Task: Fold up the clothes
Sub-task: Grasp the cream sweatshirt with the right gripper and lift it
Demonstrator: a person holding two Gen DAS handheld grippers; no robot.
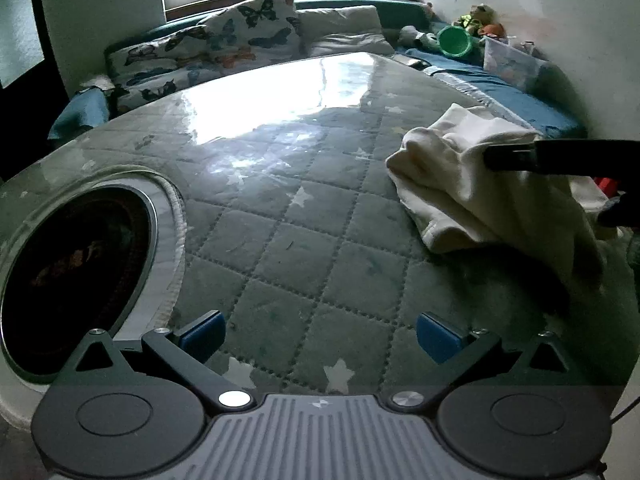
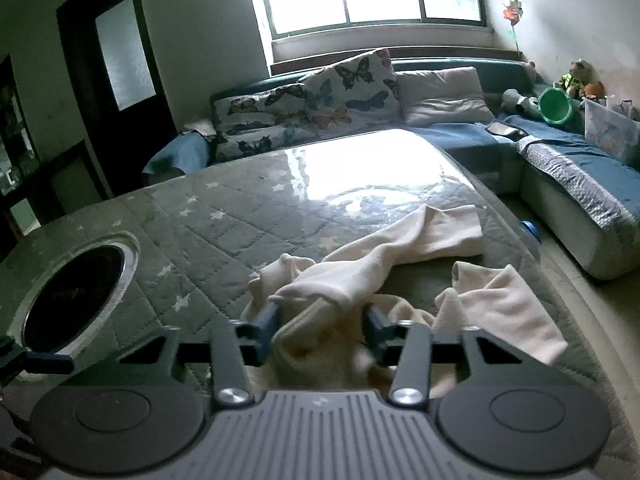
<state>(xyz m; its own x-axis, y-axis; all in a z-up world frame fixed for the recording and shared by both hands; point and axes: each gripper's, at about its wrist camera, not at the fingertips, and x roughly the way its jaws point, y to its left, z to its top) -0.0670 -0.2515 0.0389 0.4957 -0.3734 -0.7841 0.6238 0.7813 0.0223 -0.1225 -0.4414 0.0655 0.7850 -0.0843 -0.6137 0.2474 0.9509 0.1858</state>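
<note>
A cream garment point(image 2: 400, 240) lies crumpled on the right half of the quilted, star-patterned table cover point(image 2: 208, 232), one long part stretching away from me. My right gripper point(image 2: 322, 320) is shut on a bunched fold at the garment's near end, and cloth fills the gap between its blue pads. In the left wrist view the garment point(image 1: 460, 188) sits at the right with the right gripper's dark finger point(image 1: 540, 156) across it. My left gripper point(image 1: 320, 336) hovers open over the bare cover point(image 1: 280, 220), well to the left of the cloth, with nothing between its fingers.
A dark round opening point(image 1: 76, 272) is set into the table's left end. Beyond the table runs a blue-covered corner sofa point(image 2: 560, 148) with butterfly pillows point(image 2: 320, 100), a green bucket point(image 2: 554, 106) and a clear box point(image 2: 608, 128). A water bottle point(image 2: 530, 232) stands off the table's right edge.
</note>
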